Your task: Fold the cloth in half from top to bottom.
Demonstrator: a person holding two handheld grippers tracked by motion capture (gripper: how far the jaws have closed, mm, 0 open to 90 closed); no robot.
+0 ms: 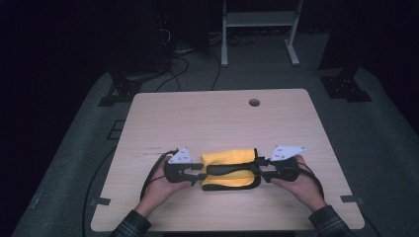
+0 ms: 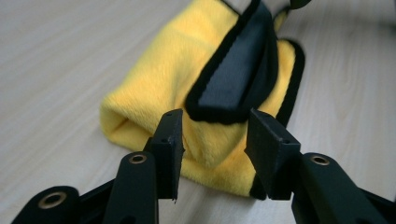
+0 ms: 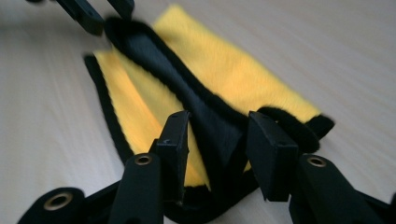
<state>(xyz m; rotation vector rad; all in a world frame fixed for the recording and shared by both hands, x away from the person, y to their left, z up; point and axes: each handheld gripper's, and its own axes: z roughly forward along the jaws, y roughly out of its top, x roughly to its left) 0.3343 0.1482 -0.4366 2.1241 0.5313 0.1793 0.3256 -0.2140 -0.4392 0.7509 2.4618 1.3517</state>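
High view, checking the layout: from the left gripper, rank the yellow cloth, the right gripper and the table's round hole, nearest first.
1. Yellow cloth, right beside the left gripper.
2. Right gripper, at the cloth's far end.
3. Round hole, near the table's far edge.

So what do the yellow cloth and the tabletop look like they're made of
The yellow cloth looks like plush microfibre or terry: fuzzy matte pile, with black stitched edging. The table looks like pale wood-grain laminate, smooth with faint streaks; real wood can't be ruled out.
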